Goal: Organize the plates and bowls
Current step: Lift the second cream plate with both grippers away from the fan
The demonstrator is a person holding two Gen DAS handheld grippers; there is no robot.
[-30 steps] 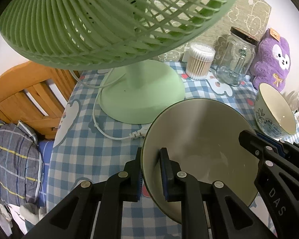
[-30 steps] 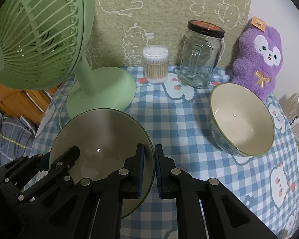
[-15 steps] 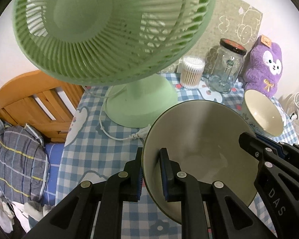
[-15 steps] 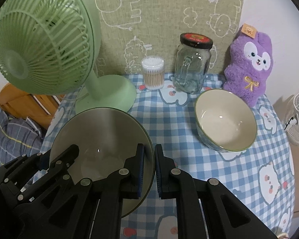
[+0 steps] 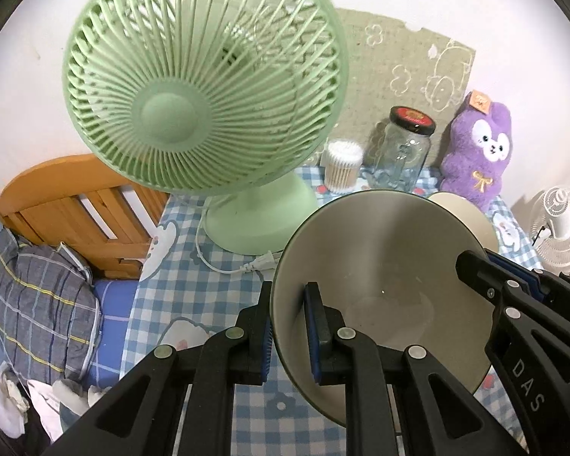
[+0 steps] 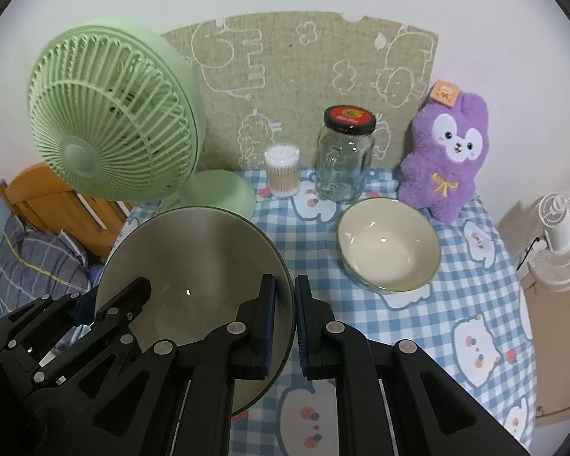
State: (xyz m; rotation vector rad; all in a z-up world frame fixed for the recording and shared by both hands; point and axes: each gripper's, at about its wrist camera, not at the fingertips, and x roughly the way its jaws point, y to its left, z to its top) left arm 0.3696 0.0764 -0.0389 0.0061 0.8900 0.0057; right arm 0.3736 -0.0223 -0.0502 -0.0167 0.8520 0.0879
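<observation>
Both grippers hold one large cream bowl with a dark green rim (image 5: pixel 383 273), lifted above the table. My left gripper (image 5: pixel 288 326) is shut on its left rim. My right gripper (image 6: pixel 284 326) is shut on its right rim; the bowl also shows in the right wrist view (image 6: pixel 193 262). The right gripper's fingers (image 5: pixel 490 281) show at the bowl's far rim in the left wrist view. A second, smaller cream bowl (image 6: pixel 389 245) stands on the checked tablecloth (image 6: pixel 456 304) to the right, partly hidden behind the held bowl in the left wrist view (image 5: pixel 471 212).
A green desk fan (image 6: pixel 114 133) stands at the table's left with its cord (image 5: pixel 224 266) on the cloth. A cotton swab tub (image 6: pixel 282 171), a glass jar (image 6: pixel 344 159) and a purple plush (image 6: pixel 446 152) line the back wall. A wooden bed frame (image 5: pixel 76 205) lies left of the table.
Both grippers have risen and drawn back with the large bowl; the fan, the jar and the smaller bowl look farther off and lower in view.
</observation>
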